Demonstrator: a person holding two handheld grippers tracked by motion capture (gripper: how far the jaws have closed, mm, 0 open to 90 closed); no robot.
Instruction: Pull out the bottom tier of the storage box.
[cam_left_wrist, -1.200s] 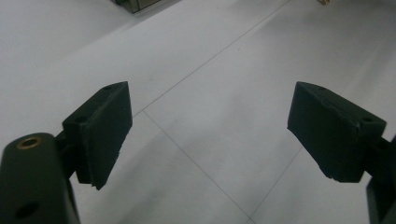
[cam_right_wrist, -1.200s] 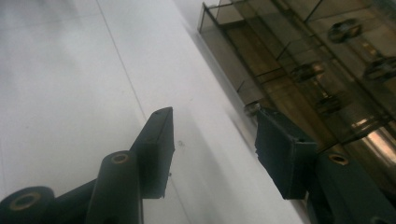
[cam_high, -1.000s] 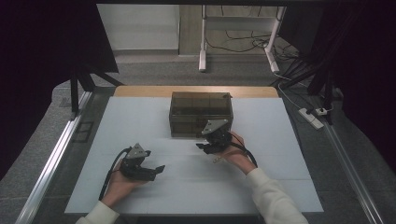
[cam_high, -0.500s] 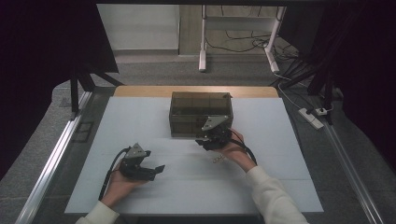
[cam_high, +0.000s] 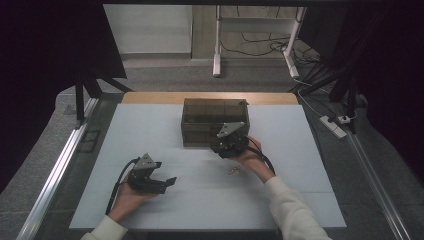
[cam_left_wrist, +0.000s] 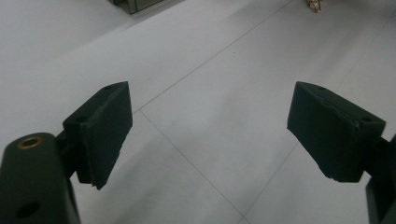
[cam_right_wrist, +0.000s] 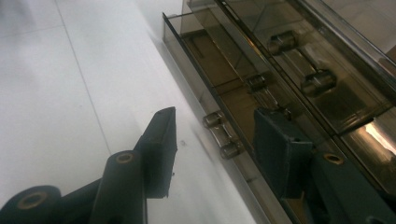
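At the smoky drawer box (cam_high: 215, 121) mid-worktop (cam_high: 150, 130): right gripper (cam_right_wrist: 212, 140) half open, straddling a drawer handle (cam_right_wrist: 218, 130), empty. Close squarely, pull straight. Left gripper (cam_left_wrist: 208, 135) wide open, idle.

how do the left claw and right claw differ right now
The left claw sits over bare white table, well apart from the smoky drawer box; the right claw is up against that box's front. The left claw's jaws stand wide apart with nothing between them; the right claw's jaws sit closer together, either side of a drawer handle, not yet closed on it. Both are black, open and hand-held.
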